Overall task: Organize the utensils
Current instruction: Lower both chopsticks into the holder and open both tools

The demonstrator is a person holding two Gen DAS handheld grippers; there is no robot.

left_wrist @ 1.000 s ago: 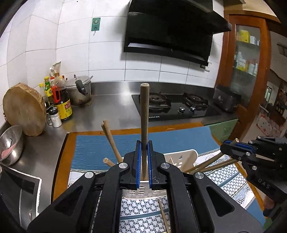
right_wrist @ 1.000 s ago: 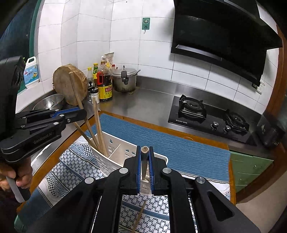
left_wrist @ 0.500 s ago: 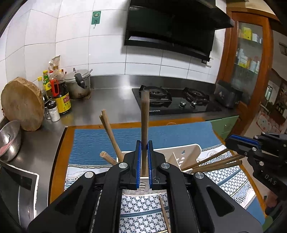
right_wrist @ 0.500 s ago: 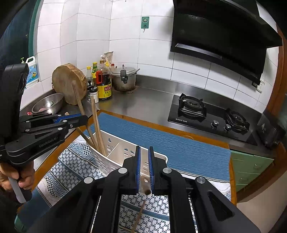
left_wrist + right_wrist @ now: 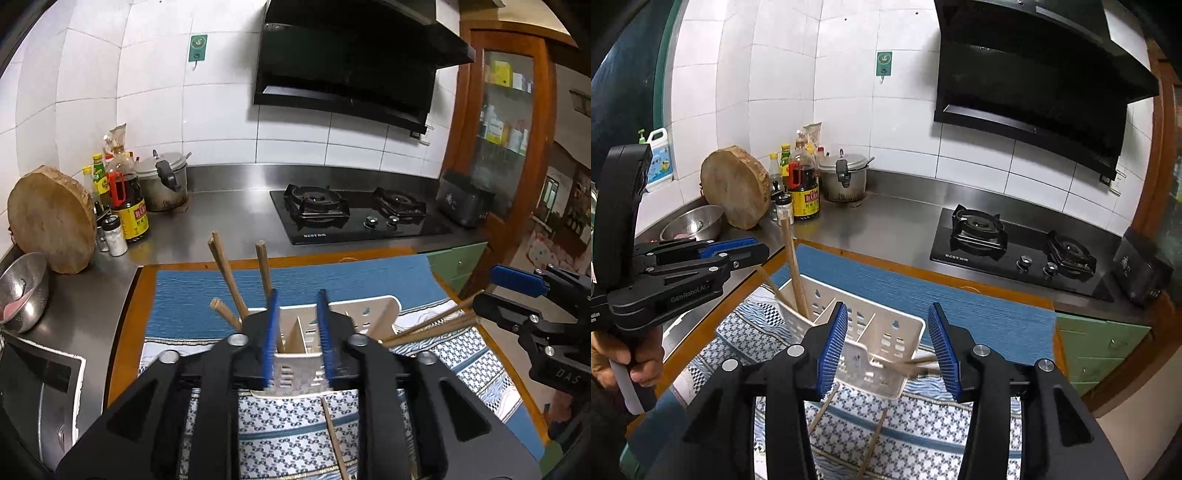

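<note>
1. The left gripper (image 5: 297,332), black with blue ribbed pads, hovers just above the white slotted plastic utensil caddy (image 5: 365,314); its jaws are opening and stand apart, with no chopstick pressed between them.
2. The right gripper (image 5: 892,347) hovers over the caddy's near right corner, its jaws opening wide. The blurred ends of some chopsticks (image 5: 916,365) show in the gap, touching neither pad.
3. The caddy (image 5: 908,325) stands on a blue-and-white patterned cloth (image 5: 295,424), which lies over a blue woven mat (image 5: 332,273) on a wooden board.
4. Three brown wooden chopsticks (image 5: 225,273) lean upright in the caddy's left compartment, just beside the left pad.
5. More wooden chopsticks (image 5: 432,325) stick out sideways from the caddy's right end, towards the right gripper.
6. Loose chopsticks (image 5: 875,439) lie flat on the patterned cloth in front of the caddy.
7. A person's hand (image 5: 635,365) grips the left gripper's handle.
</note>
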